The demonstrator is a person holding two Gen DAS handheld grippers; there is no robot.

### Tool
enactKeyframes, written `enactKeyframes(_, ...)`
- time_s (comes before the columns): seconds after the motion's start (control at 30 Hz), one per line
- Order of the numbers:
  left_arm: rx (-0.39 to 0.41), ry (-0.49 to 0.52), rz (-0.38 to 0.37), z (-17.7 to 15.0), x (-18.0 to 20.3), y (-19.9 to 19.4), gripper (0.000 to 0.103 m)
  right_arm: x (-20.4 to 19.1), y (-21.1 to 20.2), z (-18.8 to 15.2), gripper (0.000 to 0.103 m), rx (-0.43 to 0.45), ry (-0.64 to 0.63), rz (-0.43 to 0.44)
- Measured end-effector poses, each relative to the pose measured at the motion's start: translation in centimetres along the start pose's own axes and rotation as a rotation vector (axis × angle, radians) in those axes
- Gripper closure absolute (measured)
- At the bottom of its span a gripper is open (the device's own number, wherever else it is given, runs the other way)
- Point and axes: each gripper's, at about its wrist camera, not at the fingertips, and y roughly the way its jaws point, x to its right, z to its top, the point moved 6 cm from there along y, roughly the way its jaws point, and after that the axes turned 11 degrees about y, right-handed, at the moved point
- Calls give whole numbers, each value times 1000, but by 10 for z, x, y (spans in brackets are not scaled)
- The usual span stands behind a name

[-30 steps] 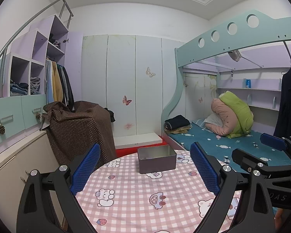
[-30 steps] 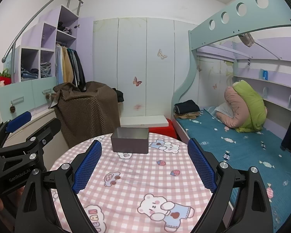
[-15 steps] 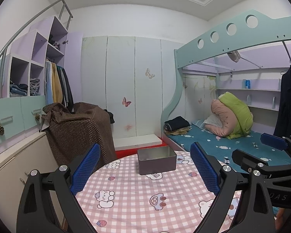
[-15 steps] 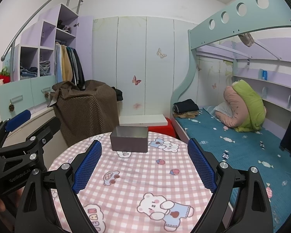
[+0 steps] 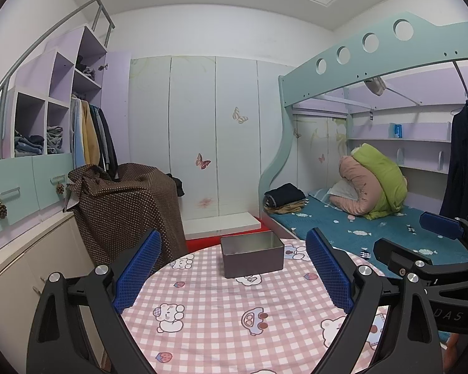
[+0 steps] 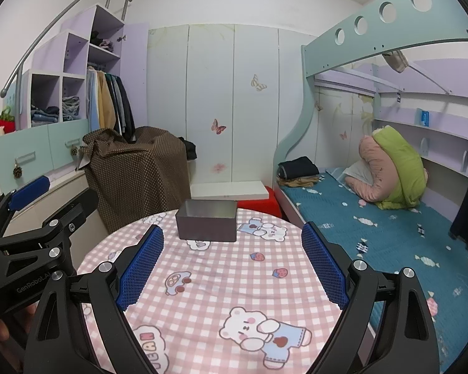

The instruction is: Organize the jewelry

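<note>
A grey open metal box [image 5: 251,257] stands at the far side of the round table with a pink checked cloth [image 5: 221,314]; it also shows in the right wrist view [image 6: 206,224]. Its inside is mostly hidden by its walls. I see no jewelry in either view. My left gripper [image 5: 234,268] is open and empty, held above the table, short of the box. My right gripper [image 6: 231,261] is open and empty, also above the table [image 6: 221,283]. Each gripper shows at the edge of the other's view: the right [image 5: 427,249], the left [image 6: 40,212].
A brown dotted cover over furniture [image 5: 124,212] stands left behind the table. A bunk bed with a teal sheet [image 5: 374,233] runs along the right. White wardrobe doors [image 5: 202,143] form the back wall. Shelves with clothes [image 5: 46,118] are on the left.
Both grippers stay open and empty. The views have shifted only slightly; the box sits a touch lower in the left wrist view.
</note>
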Motion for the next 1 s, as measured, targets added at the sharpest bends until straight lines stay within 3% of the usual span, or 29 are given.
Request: enactKeyframes(1.0,3,2,-3,4,4,-2,12,0,1,-1,16,-3,10,2)
